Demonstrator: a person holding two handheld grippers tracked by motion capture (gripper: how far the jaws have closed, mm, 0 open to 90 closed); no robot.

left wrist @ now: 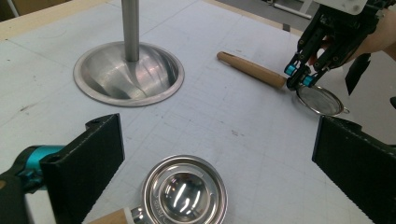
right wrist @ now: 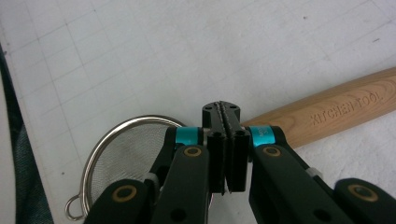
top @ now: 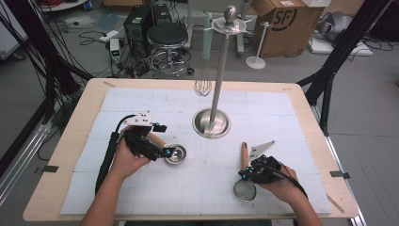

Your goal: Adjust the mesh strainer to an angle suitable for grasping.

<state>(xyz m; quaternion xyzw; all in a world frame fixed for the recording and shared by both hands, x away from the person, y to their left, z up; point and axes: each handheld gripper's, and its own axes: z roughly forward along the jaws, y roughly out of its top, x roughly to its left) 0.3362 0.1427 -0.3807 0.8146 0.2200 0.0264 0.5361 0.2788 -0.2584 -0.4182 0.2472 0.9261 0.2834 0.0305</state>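
A small steel measuring cup [top: 176,154] [left wrist: 184,191] with a wooden handle lies on the white mat. My left gripper [top: 165,151] [left wrist: 219,163] hangs just over it, jaws spread wide to either side of the bowl and touching nothing. At the front right lies a mesh strainer [top: 245,190] [left wrist: 322,100] [right wrist: 126,149] whose wooden handle [top: 244,151] [right wrist: 336,112] points away from me. My right gripper [top: 243,175] [left wrist: 299,83] [right wrist: 223,112] is shut at the thin neck where handle meets mesh; the neck itself is hidden under the jaws.
A steel utensil stand [top: 211,123] [left wrist: 128,74] with a tall pole rises at the mat's centre back. A whisk [top: 203,87] hangs from its top hooks. The white mat [top: 141,188] covers most of the wooden table; a stool, boxes and cables lie beyond.
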